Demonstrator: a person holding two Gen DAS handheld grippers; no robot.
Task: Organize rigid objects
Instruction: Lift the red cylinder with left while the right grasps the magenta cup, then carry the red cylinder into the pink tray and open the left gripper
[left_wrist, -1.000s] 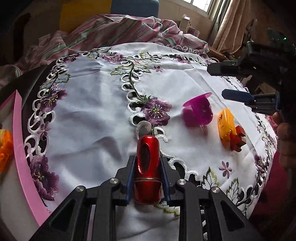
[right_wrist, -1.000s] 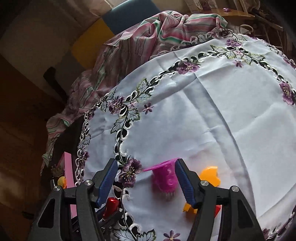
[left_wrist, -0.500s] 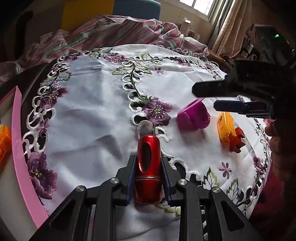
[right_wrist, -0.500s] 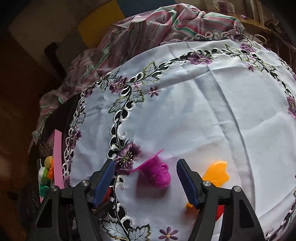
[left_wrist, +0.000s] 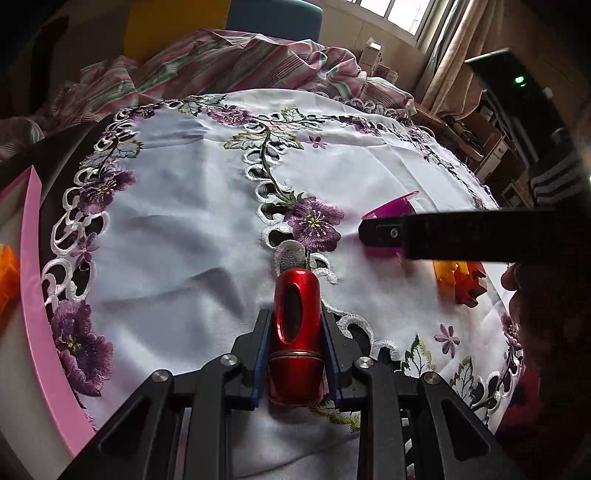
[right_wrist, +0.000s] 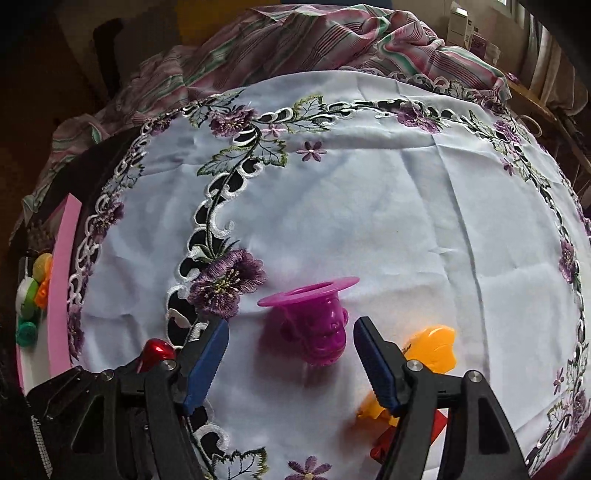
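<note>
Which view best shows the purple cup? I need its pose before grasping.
Right wrist view: the purple cup sits whole between the open right tongs. In the left wrist view, the right tongs' arm hides most of it; only rim and base show.

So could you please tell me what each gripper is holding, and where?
Left gripper clamps the red cylinder by its sides; right gripper holds nothing.

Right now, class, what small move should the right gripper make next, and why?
Probably ease the right gripper forward and down, then close: its jaws stand open astride the magenta cup-shaped toy, not touching it. The left gripper already holds the red metallic cylinder.
</note>
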